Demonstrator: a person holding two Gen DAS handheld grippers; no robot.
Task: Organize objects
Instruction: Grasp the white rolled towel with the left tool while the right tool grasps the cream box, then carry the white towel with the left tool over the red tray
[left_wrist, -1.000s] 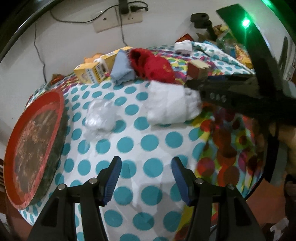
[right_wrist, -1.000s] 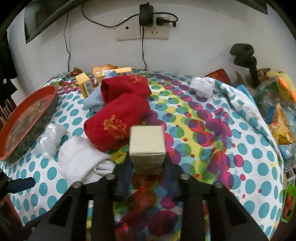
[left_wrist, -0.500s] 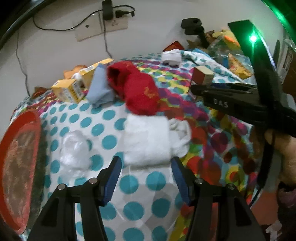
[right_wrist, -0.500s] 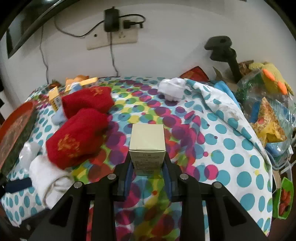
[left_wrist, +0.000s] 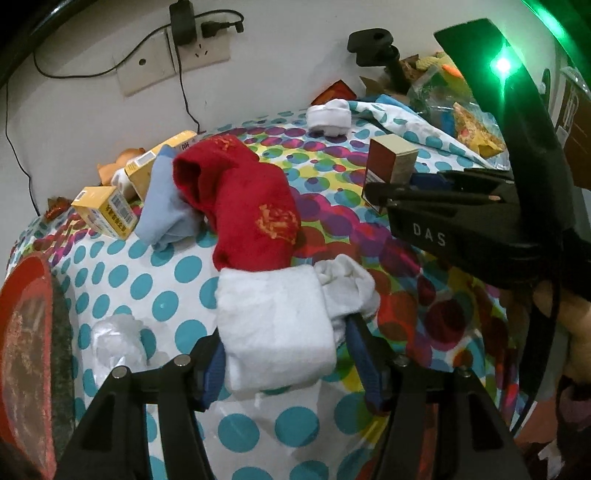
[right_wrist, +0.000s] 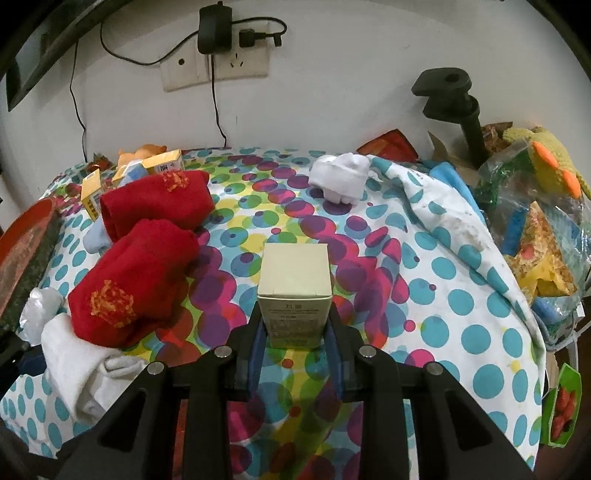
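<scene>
Straddling the white folded cloth, the left gripper has closed in on it across the dotted tablecloth over the last second: a second ago its fingers stood over bare cloth with the bundle well ahead, whereas now the bundle lies between them. The jaws are opening wider at this moment, and the blue pads flank the cloth without visibly pressing on it, so no grasp is yet made; this reads as the approach step of a pick. The right gripper remains clamped, near its narrowest, on the small cream carton, carried upright above the tablecloth, and has drifted toward the middle of the table. Beyond the white cloth, touching its far edge, lies the red sock roll, with a pale blue cloth and yellow cartons beside it. Farther off sits a white sock ball, and a red tray at the left edge. Judged from this, sorting has barely begun: most items lie unsorted.
</scene>
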